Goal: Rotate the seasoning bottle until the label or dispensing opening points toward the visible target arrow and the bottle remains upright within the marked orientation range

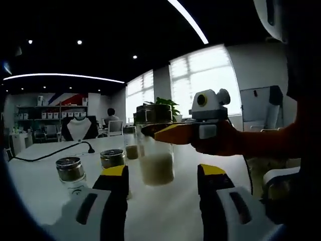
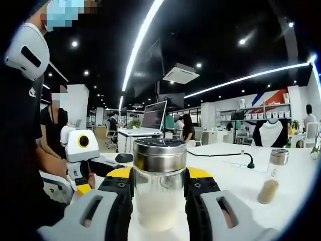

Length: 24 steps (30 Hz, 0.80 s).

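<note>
No legible labels, seasoning bottle with white granules clamped upright by right gripper, left gripper held wide, brown-spice jar on table.

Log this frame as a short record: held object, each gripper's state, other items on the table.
held object: seasoning bottle, upright, white granules inside, steel cap
right gripper: shut on the bottle, jaws on either side of the glass
left gripper: open, jaws apart in front of the bottle, not touching
surface: white table
other items: small jars, black cable, laptop
</note>
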Each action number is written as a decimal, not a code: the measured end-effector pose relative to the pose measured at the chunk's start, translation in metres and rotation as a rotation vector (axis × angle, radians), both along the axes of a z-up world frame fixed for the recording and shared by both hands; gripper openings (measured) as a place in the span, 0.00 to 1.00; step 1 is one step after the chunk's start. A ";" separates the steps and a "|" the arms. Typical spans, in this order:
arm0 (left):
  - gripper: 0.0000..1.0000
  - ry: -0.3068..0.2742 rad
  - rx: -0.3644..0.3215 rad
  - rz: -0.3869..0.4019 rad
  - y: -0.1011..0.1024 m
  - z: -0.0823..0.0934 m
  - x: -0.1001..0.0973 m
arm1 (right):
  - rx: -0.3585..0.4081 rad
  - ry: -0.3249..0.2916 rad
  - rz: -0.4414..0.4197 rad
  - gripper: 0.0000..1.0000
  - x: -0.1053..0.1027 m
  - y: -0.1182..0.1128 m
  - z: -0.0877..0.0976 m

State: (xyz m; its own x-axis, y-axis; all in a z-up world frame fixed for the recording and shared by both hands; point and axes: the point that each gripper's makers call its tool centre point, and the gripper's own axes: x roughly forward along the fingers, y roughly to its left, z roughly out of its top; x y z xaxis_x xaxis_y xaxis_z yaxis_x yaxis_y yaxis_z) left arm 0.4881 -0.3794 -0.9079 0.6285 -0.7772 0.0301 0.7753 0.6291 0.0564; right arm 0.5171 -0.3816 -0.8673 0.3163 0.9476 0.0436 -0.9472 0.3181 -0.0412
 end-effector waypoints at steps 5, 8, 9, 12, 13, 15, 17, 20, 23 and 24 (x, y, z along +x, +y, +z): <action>0.55 0.017 0.043 -0.010 -0.001 -0.009 0.000 | -0.012 -0.005 0.041 0.37 -0.010 0.004 -0.002; 0.52 0.023 0.053 -0.024 -0.004 -0.011 -0.002 | -0.019 -0.004 0.048 0.37 -0.011 0.006 -0.005; 0.52 0.021 0.058 -0.026 -0.006 -0.012 -0.002 | -0.023 -0.003 0.054 0.37 -0.013 0.006 -0.006; 0.52 0.001 0.087 -0.024 -0.008 -0.014 -0.003 | -0.019 0.005 0.083 0.37 -0.019 0.009 -0.007; 0.52 -0.003 0.095 -0.025 -0.008 -0.014 -0.003 | -0.017 0.006 0.090 0.37 -0.021 0.010 -0.007; 0.53 0.005 0.105 -0.033 -0.010 -0.017 -0.003 | -0.020 0.002 0.108 0.37 -0.025 0.012 -0.007; 0.53 -0.005 0.118 -0.035 -0.010 -0.018 -0.004 | -0.023 -0.004 0.136 0.37 -0.031 0.015 -0.007; 0.52 -0.010 0.122 -0.052 -0.012 -0.017 -0.006 | -0.015 -0.006 0.181 0.37 -0.040 0.017 -0.005; 0.51 -0.026 0.131 -0.066 -0.014 -0.016 -0.007 | -0.015 -0.008 0.214 0.37 -0.046 0.018 -0.005; 0.51 -0.029 0.129 -0.075 -0.015 -0.015 -0.008 | -0.014 -0.010 0.223 0.37 -0.048 0.019 -0.005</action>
State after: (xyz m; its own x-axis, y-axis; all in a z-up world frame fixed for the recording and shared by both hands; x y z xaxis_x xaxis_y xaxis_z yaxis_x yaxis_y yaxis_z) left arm 0.4798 -0.3946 -0.9229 0.5689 -0.8205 -0.0563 0.8167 0.5555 0.1561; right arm 0.4693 -0.3626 -0.8726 0.0989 0.9946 0.0319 -0.9935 0.1005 -0.0537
